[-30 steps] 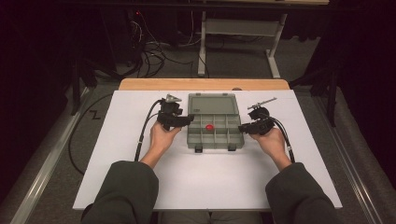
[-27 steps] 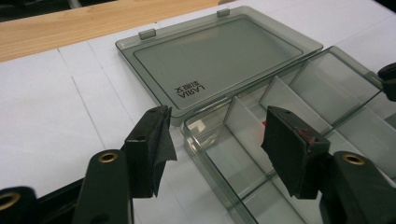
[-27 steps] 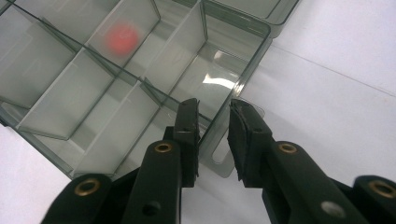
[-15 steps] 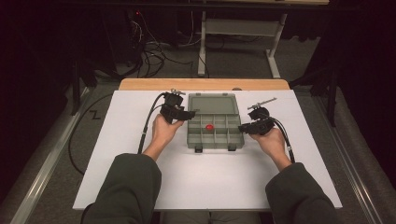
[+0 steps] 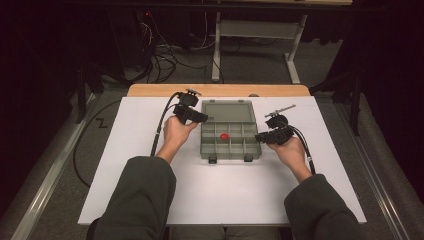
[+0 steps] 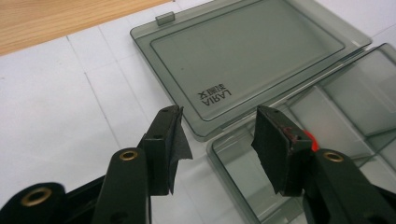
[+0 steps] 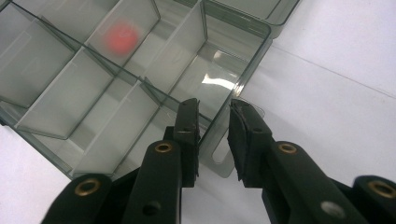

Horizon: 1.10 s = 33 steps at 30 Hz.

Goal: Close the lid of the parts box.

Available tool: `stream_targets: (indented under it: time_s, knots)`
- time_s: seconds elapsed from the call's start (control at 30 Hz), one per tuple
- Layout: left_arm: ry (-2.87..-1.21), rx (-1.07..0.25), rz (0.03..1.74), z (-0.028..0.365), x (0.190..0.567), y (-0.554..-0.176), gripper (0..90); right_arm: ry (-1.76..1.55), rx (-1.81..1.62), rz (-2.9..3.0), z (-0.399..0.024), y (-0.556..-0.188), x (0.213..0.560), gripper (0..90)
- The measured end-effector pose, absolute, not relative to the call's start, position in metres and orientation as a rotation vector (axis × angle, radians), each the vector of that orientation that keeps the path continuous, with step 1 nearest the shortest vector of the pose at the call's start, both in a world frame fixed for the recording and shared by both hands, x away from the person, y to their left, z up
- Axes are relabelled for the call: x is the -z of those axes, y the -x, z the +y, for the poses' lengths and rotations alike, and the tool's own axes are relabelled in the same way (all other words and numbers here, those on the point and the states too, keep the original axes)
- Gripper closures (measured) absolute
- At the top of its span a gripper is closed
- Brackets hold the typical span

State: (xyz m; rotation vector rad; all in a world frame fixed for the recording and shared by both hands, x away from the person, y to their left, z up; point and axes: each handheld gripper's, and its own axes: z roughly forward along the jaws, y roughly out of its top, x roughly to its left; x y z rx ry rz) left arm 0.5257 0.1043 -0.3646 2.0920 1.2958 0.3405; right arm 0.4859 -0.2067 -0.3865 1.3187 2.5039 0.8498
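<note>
Left gripper (image 5: 192, 116) farther back beside the open lid (image 5: 226, 111) — jaws narrowing, nothing between; right gripper (image 5: 272, 136) pinching the box wall (image 7: 243, 77).

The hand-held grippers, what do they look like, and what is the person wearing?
Each hand-held gripper is black. The left one and the right one each trail a black cable. Up close, the jaws are flat black bars with brass-coloured rivets, and dark padding covers the fingertips. A small grey plate sits on top of each. The person wears dark olive-green sleeves.
</note>
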Motion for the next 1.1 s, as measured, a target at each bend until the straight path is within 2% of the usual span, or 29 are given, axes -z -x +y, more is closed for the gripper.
stream_targets:
  time_s: [0.5, 1.1]
  knots:
    - [-2.14, -0.243, 1.368, 0.098, 0.37, -0.554, 55.7, -1.316, -0.845, 2.513, -0.207, -0.487, 0.386, 75.6]
    - [-2.142, -0.143, 1.457, 0.095, 0.388, -0.573, 56.2, -1.317, -0.848, 2.514, -0.207, -0.487, 0.386, 75.6]
